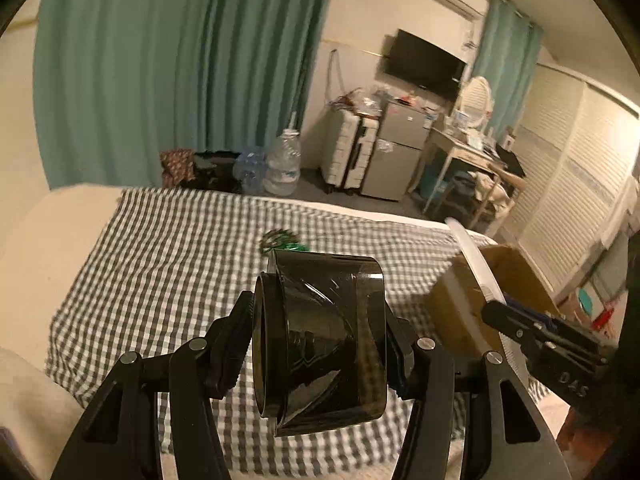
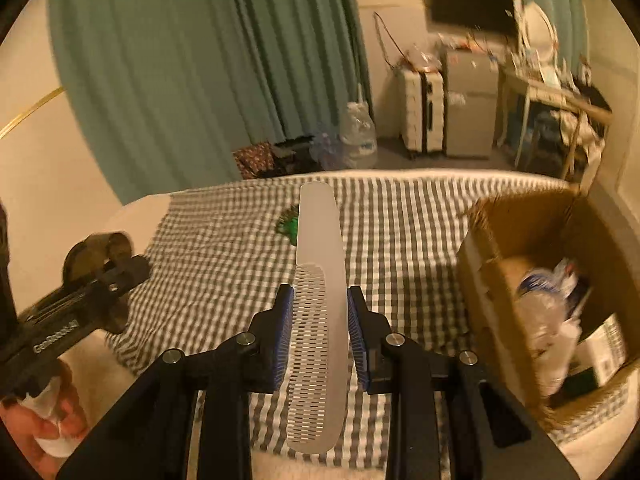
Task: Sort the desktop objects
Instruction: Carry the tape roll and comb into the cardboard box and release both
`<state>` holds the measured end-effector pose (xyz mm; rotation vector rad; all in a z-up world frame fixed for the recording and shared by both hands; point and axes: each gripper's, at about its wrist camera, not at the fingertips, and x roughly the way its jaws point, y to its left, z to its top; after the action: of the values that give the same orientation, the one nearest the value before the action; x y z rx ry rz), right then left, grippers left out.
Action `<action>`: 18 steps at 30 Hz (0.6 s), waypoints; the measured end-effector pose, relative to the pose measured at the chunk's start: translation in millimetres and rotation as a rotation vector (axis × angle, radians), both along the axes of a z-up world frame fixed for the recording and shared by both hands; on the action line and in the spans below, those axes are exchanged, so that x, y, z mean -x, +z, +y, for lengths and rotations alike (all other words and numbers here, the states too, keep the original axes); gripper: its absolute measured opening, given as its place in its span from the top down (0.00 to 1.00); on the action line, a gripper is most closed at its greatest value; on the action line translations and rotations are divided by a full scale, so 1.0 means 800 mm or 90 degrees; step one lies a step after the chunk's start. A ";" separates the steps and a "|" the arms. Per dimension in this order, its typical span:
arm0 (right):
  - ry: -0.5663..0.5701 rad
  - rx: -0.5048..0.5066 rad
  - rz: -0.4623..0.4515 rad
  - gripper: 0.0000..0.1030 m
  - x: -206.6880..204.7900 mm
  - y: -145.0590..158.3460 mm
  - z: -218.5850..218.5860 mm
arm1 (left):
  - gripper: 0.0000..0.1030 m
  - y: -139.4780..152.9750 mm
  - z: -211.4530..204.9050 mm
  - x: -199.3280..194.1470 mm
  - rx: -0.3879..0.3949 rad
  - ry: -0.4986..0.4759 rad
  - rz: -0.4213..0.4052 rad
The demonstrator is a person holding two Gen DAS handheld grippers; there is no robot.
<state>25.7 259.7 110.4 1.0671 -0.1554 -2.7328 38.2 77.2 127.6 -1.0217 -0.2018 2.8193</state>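
Observation:
My left gripper [image 1: 320, 344] is shut on a dark translucent tape dispenser [image 1: 320, 344], held above the checked cloth [image 1: 160, 260]; the same gripper [image 2: 96, 264] shows at the left of the right wrist view with the tape dispenser [image 2: 96, 252] in it. My right gripper [image 2: 320, 336] is shut on a white comb [image 2: 318, 280], teeth to the left, handle pointing away. The comb [image 1: 472, 252] and right gripper [image 1: 504, 316] appear at the right of the left wrist view. A small green item [image 1: 282, 242] lies on the cloth ahead, seen too as a green item [image 2: 289, 226].
An open cardboard box [image 2: 500, 240] with packets and paper inside stands on the cloth at the right; the box [image 1: 460, 312] sits behind the comb. A hand [image 2: 52, 428] holds the left tool. Beyond the bed are water bottles [image 1: 282, 160], a suitcase [image 1: 348, 152], a small fridge and a desk.

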 end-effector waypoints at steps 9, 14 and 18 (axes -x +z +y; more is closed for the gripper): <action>0.020 0.016 0.057 0.74 -0.066 0.077 0.032 | 0.44 0.048 0.070 -0.030 0.019 -0.039 0.029; -0.009 0.016 0.064 0.74 -0.076 0.078 0.086 | 0.44 0.054 0.126 -0.021 -0.004 -0.073 0.014; -0.062 0.030 0.064 0.74 -0.074 0.071 0.148 | 0.44 0.047 0.195 -0.010 0.015 -0.124 0.011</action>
<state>84.7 378.3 167.2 0.9319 -0.2607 -2.8467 46.2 233.2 165.3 -0.9642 -0.0624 2.6596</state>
